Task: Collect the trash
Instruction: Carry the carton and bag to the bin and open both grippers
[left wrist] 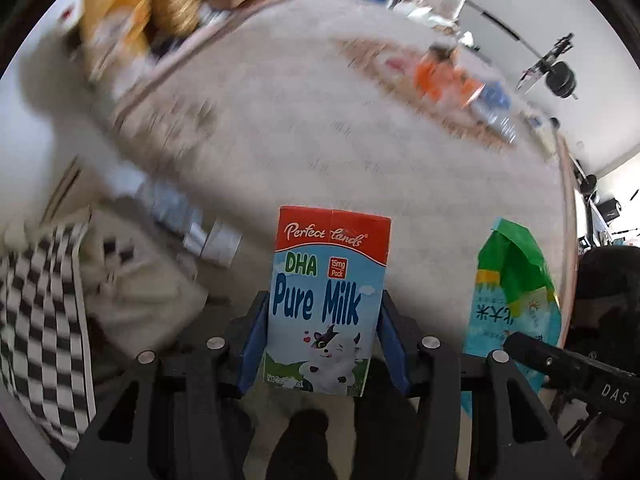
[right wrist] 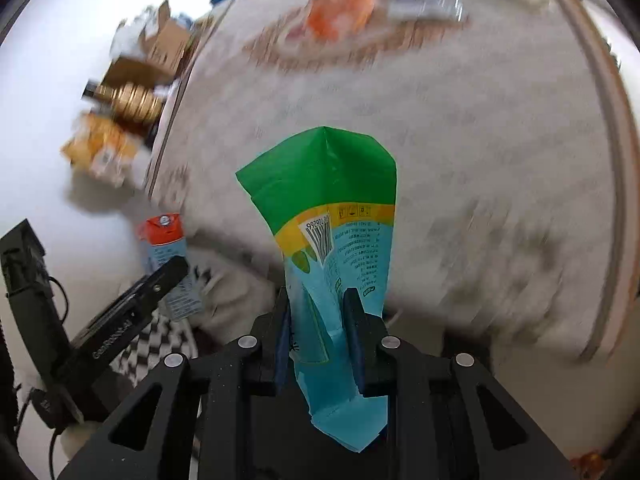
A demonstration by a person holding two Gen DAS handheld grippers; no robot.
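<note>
My left gripper [left wrist: 322, 320] is shut on a "Pure Milk" carton [left wrist: 326, 296] with a red top and a blue cow print, held upright above a pale rug [left wrist: 300, 128]. My right gripper [right wrist: 318, 320] is shut on a crushed green and light-blue carton [right wrist: 332, 240]. That carton also shows at the right of the left wrist view [left wrist: 512, 300]. The milk carton and left gripper show at the left of the right wrist view [right wrist: 168, 256]. More trash lies far on the rug: an orange wrapper [left wrist: 444, 78] and a clear plastic bottle [left wrist: 494, 116]. The surroundings are motion-blurred.
A black-and-white checkered cloth [left wrist: 40, 312] and a crumpled white bag [left wrist: 140, 280] lie at the left. Cardboard boxes [right wrist: 160, 52], a gold bottle [right wrist: 128, 102] and a yellow packet [right wrist: 100, 148] sit on the white floor beside the rug.
</note>
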